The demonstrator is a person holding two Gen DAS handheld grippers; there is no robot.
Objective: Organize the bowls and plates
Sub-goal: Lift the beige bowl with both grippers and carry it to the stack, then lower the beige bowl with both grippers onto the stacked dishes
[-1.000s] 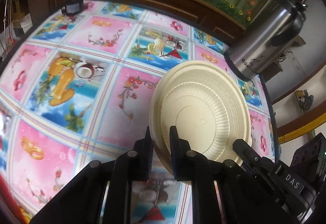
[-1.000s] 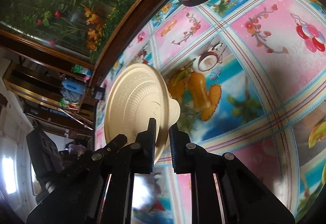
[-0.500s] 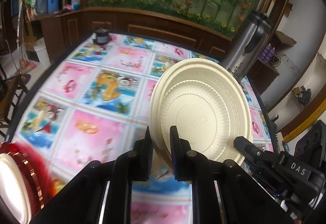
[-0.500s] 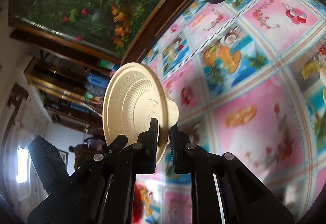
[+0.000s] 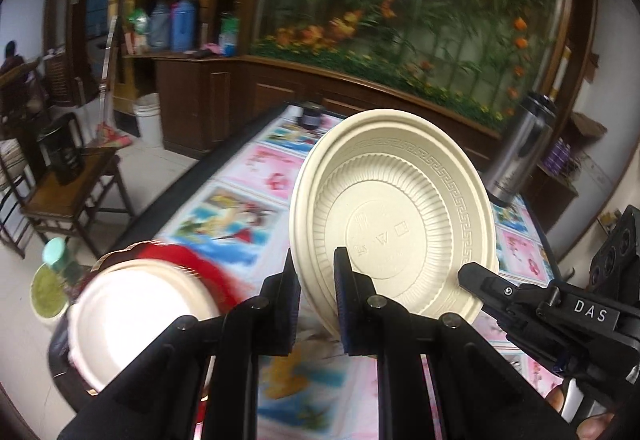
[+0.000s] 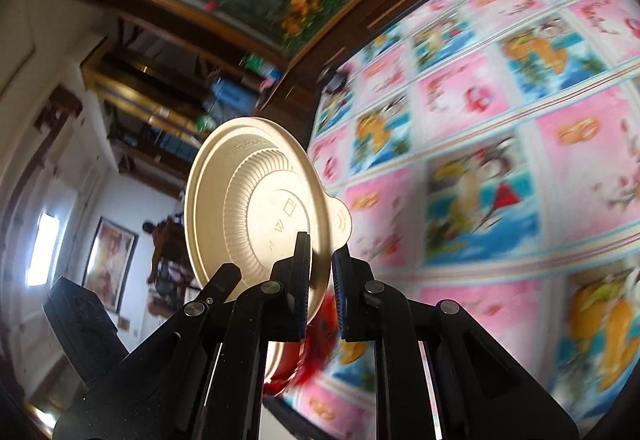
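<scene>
1 cream plate (image 5: 394,215), 1 red plate (image 5: 192,260), 1 flask (image 5: 520,155)

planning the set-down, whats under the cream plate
Below the cream plate, held up by both tongs, lies the patterned tablecloth; the stretch directly behind it is hidden.

Left gripper (image 5: 316,296) and right gripper (image 6: 321,276) are both raised, jaws nearly closed.

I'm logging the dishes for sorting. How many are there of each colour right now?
Cream ribbed plastic plates, pinched together at the rim by the left claw and the right claw: 2 by the doubled rim
Red plate with gold rim: 1
White round dish on it: 1
Total: 4
</scene>
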